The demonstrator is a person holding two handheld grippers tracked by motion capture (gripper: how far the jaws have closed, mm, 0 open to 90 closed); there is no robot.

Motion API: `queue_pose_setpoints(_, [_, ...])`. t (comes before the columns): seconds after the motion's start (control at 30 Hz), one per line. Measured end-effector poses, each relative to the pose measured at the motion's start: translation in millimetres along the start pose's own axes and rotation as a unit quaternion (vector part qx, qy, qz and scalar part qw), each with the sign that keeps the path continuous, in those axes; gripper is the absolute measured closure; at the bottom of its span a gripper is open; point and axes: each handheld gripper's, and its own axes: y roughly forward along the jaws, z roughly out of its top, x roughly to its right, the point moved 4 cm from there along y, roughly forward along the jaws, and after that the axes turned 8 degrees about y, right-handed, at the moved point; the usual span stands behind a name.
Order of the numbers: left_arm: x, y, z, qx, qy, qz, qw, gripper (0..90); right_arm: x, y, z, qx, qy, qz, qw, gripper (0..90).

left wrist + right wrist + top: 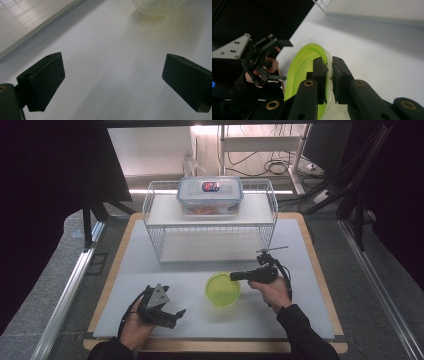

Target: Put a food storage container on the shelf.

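From above, the left gripper (159,306) rests near the front edge of the table (300,320), its jaws spread wide with nothing between them. The left gripper view confirms this: two black pads stand far apart over bare white surface, and a pale edge of the bowl (155,6) shows at the top, well off from them.

Just past it, toward the middle of the table, sits the green bowl (223,289). The right gripper (239,276) comes at it from the right side and meets its far right rim. The high view cannot show how the jaws stand there; the right gripper (329,71) view does: they are drawn narrow and pinch the bowl (302,67) wall, one pad inside, one outside. The bowl looks empty in both views. That same view also catches the left gripper (274,60) beyond the bowl, held in a hand.

Farther back stands a wire rack (210,222) with a white shelf. On the shelf rests a clear box (210,195) with a snap lid and a label; something orange-red lies inside, too small to make out.
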Motion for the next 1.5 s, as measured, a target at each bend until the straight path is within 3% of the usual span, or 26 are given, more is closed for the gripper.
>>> queue_pose_setpoints(0.1, [-0.3, -0.3, 0.1, 0.001, -0.003, -0.001, 1.0000, 4.0, -7.8, -6.0, 5.9, 0.014, -0.003, 0.013, 0.9998, 84.0])
queue_pose_setpoints(0.2, [0.2, 0.0, 0.0, -0.002, 0.001, -0.001, 1.0000, 4.0, -17.5, -12.9, 14.6, 0.026, -0.014, 0.006, 0.9995, 84.2])
queue_pose_setpoints(0.4, [0.0, -0.1, -0.1, -0.002, 0.000, 0.000, 1.0000, 4.1, -20.8, -15.2, 18.7, 0.037, -0.011, 0.007, 0.9992, 85.7])
queue_pose_setpoints(0.43, [0.0, -0.1, -0.2, -0.002, 0.001, 0.000, 1.0000, 4.1, -21.5, -15.7, 19.3, 0.039, -0.006, 0.037, 0.9985, 88.8])
queue_pose_setpoints(0.47, [0.1, 0.1, -0.2, -0.003, 0.001, -0.001, 1.0000, 4.1, -22.2, -16.4, 19.8, 0.049, -0.002, 0.032, 0.9983, 88.3])
queue_pose_setpoints(0.5, [0.4, 0.6, -0.4, -0.004, 0.002, -0.001, 1.0000, 4.1, -23.6, -17.8, 21.4, 0.050, -0.032, -0.008, 0.9982, 90.0])
queue_pose_setpoints(0.57, [0.6, 0.8, -0.5, -0.005, 0.002, -0.001, 1.0000, 4.1, -22.8, -19.1, 22.1, 0.052, -0.021, 0.005, 0.9984, 90.0])
queue_pose_setpoints(1.2, [0.9, 1.7, -0.8, -0.008, 0.004, -0.002, 1.0000, 4.1, -23.6, -25.2, 24.5, 0.062, -0.020, 0.002, 0.9979, 90.0])
queue_pose_setpoints(1.5, [1.0, 1.8, -0.8, -0.008, 0.004, -0.002, 1.0000, 4.2, -26.3, -16.9, 21.8, 0.056, -0.005, 0.028, 0.9980, 90.0])
